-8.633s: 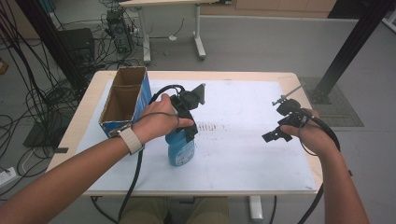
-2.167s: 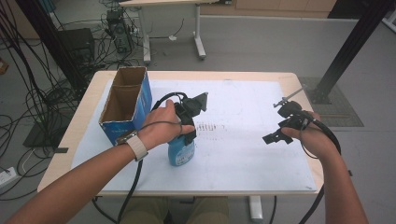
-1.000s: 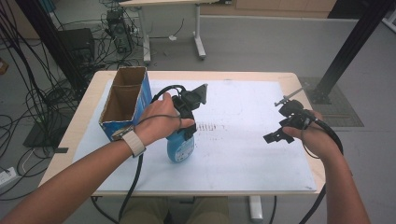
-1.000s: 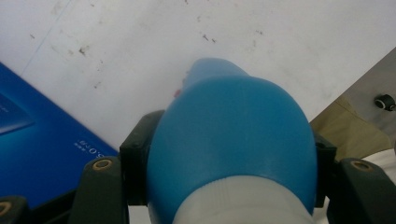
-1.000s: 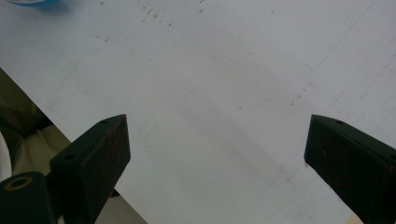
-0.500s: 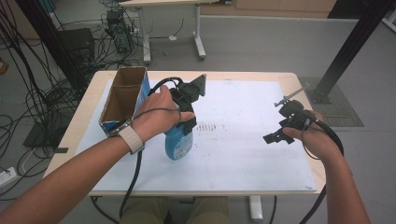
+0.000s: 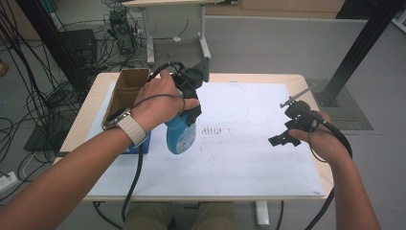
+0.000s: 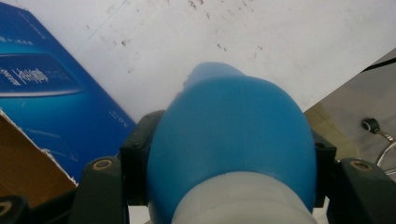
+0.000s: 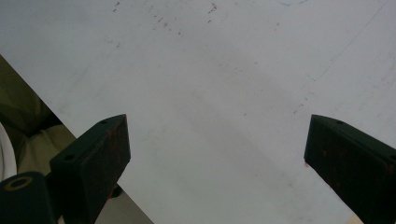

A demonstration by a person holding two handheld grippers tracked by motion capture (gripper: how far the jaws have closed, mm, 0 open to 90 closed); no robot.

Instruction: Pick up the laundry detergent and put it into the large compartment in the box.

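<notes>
Hanging neck-up from the clenched left gripper (image 7: 190, 103), the blue bottle (image 7: 180, 134) sits just right of the open cardboard box (image 7: 128, 88), while the right gripper (image 7: 287, 136) gapes empty far off.

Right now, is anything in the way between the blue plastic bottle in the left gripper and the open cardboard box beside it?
Nothing visible. The left gripper is clamped on the blue plastic bottle, which is off the white sheet, right beside the open blue-sided cardboard box; only the box's near wall lies between them.
</notes>
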